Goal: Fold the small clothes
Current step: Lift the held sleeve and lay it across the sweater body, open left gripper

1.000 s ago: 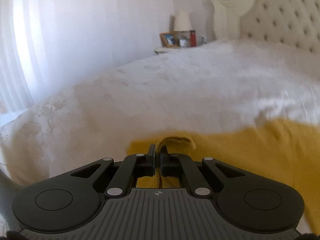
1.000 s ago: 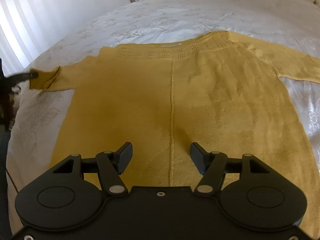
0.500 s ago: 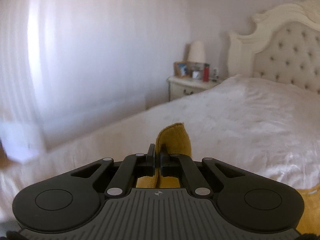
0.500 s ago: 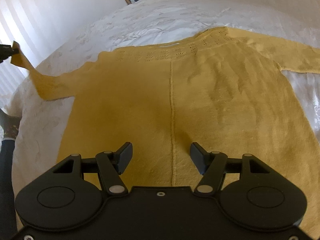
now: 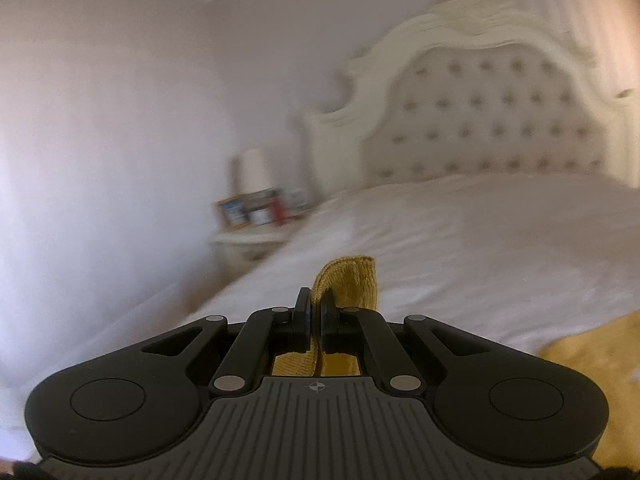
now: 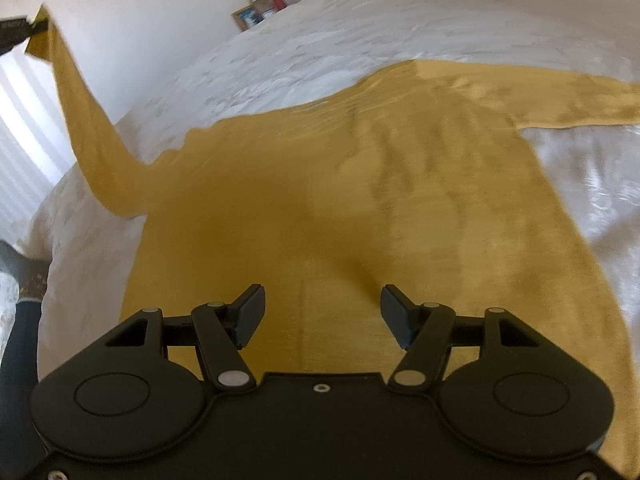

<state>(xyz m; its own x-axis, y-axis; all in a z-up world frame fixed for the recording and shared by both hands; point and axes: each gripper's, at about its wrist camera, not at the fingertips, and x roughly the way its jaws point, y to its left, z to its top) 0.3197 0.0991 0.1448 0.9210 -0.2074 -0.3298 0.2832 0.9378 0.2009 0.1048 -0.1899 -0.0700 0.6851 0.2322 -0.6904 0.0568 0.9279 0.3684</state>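
Note:
A mustard-yellow knit sweater [image 6: 360, 208] lies flat on the white bed, its right sleeve [image 6: 568, 100] spread out to the right. My left gripper [image 5: 315, 312] is shut on the cuff of the left sleeve [image 5: 352, 280] and holds it high above the bed. In the right wrist view that sleeve [image 6: 80, 112] rises steeply to the upper left, where the left gripper's tip [image 6: 16, 32] shows. My right gripper [image 6: 322, 312] is open and empty, low over the sweater's lower middle.
The white bedspread [image 6: 360, 28] stretches beyond the sweater. A tufted headboard [image 5: 492, 120] stands at the far end. A nightstand [image 5: 248, 244] with a lamp and photo frames is at the far left. A curtain [image 6: 20, 140] hangs on the left.
My left gripper has lifted the sleeve cuff well up off the bed and turned towards the headboard. The right gripper has stayed open over the sweater, shifting slightly.

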